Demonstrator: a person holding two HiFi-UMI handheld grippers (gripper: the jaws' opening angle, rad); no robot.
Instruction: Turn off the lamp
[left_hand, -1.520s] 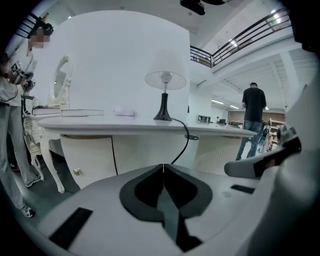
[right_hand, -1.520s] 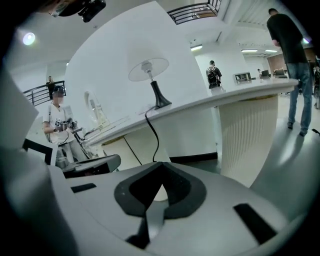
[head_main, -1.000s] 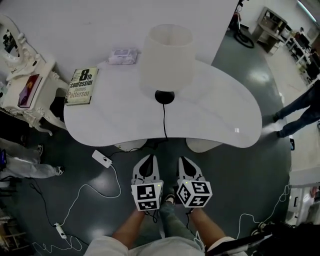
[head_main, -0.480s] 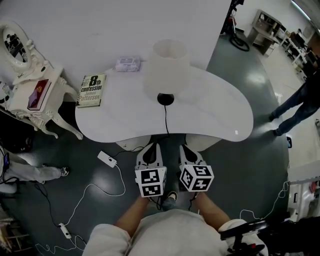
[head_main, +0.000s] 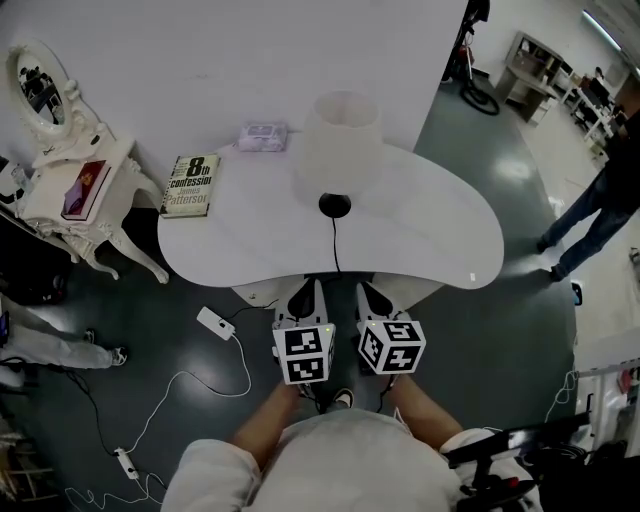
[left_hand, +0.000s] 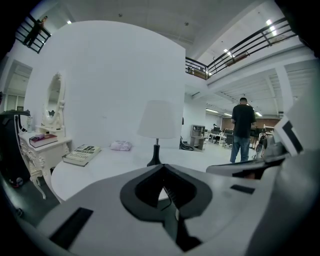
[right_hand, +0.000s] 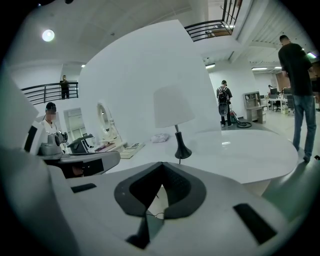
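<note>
The lamp (head_main: 340, 140) stands at the back middle of the white table (head_main: 440, 235), with a white shade, a black base (head_main: 334, 205) and a black cord (head_main: 335, 250) running off the front edge. Its shade (left_hand: 157, 120) looks unlit. My left gripper (head_main: 308, 292) and right gripper (head_main: 368, 292) hover side by side at the table's front edge, well short of the lamp (right_hand: 173, 106). Each of them, left gripper (left_hand: 162, 167) and right gripper (right_hand: 161, 165), is shut with nothing between its jaws.
A book (head_main: 190, 185) lies at the table's left and a tissue pack (head_main: 262, 135) at the back. An ornate white stand with a mirror (head_main: 60, 170) is at the left. A white power strip (head_main: 215, 322) and cables lie on the floor. A person (head_main: 590, 210) stands at the right.
Both grippers have risen together, and their tips now overlap the table's front edge. Their jaws stayed shut. The lamp has not moved.
</note>
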